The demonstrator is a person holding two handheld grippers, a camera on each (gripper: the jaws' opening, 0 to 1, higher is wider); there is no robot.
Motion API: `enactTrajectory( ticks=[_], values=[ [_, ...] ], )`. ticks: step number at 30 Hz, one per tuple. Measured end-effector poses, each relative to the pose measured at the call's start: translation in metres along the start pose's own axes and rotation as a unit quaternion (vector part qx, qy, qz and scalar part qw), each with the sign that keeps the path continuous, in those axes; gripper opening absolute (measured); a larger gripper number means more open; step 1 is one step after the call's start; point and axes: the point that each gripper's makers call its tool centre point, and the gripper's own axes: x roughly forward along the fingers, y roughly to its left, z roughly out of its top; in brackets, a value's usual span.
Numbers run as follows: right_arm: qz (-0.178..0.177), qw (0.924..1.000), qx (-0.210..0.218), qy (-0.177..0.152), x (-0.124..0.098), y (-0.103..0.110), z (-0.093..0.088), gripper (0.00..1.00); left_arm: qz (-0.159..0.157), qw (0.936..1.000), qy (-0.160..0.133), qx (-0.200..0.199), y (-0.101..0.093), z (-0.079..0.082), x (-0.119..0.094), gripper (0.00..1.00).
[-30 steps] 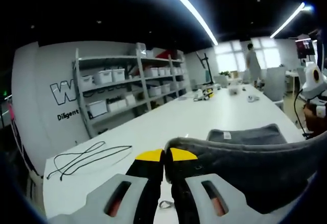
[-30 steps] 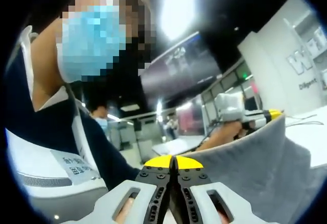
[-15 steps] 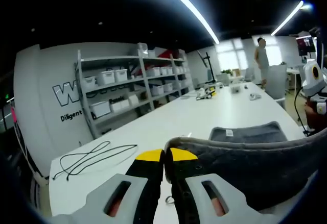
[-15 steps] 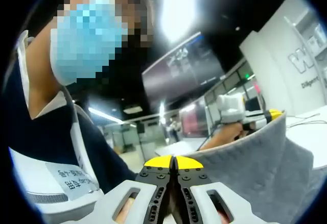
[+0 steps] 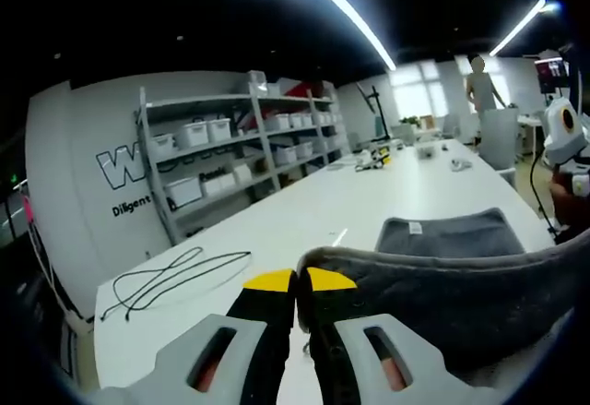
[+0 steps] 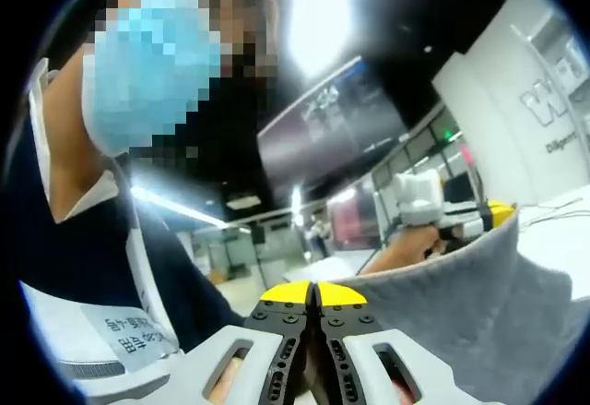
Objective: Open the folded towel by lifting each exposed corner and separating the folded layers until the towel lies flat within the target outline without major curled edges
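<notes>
Pinching the grey towel (image 5: 461, 299) by its top edge in my left gripper (image 5: 297, 285) and right gripper (image 6: 315, 296), raised above the bench (image 5: 304, 216), I risk a curled hem if either corner slips.

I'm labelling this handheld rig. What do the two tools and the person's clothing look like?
Each tool, left tool and right tool, has black jaws with yellow tips, screw heads along the inner edges and light grey slotted housings showing orange inside. The person wears a dark top with a white printed badge.
</notes>
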Motion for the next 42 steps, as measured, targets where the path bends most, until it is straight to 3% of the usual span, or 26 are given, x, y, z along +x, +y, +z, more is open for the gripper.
enactTrajectory(
  ticks=[17, 20, 24, 34, 42],
  values=[
    [0.013, 0.9998, 0.011, -0.010, 0.009, 0.008, 0.006, 0.00, 0.017, 0.9996, -0.021, 0.011, 0.013, 0.013, -0.015, 0.04],
    [0.017, 0.9998, 0.010, -0.007, 0.013, 0.010, 0.006, 0.00, 0.001, 0.9998, -0.007, 0.020, 0.005, 0.000, -0.018, 0.04],
    [0.020, 0.9997, 0.011, -0.007, 0.016, 0.011, 0.004, 0.00, 0.007, 0.9995, 0.013, 0.027, 0.011, -0.013, -0.025, 0.04],
    [0.040, 0.9985, 0.034, -0.014, 0.034, 0.016, 0.009, 0.00, 0.033, 0.9992, -0.007, 0.024, 0.026, 0.000, -0.040, 0.04],
    [0.050, 0.9984, 0.024, -0.008, 0.047, 0.019, 0.012, 0.00, 0.041, 0.9989, -0.009, 0.021, 0.030, 0.000, -0.041, 0.04]
  ],
)
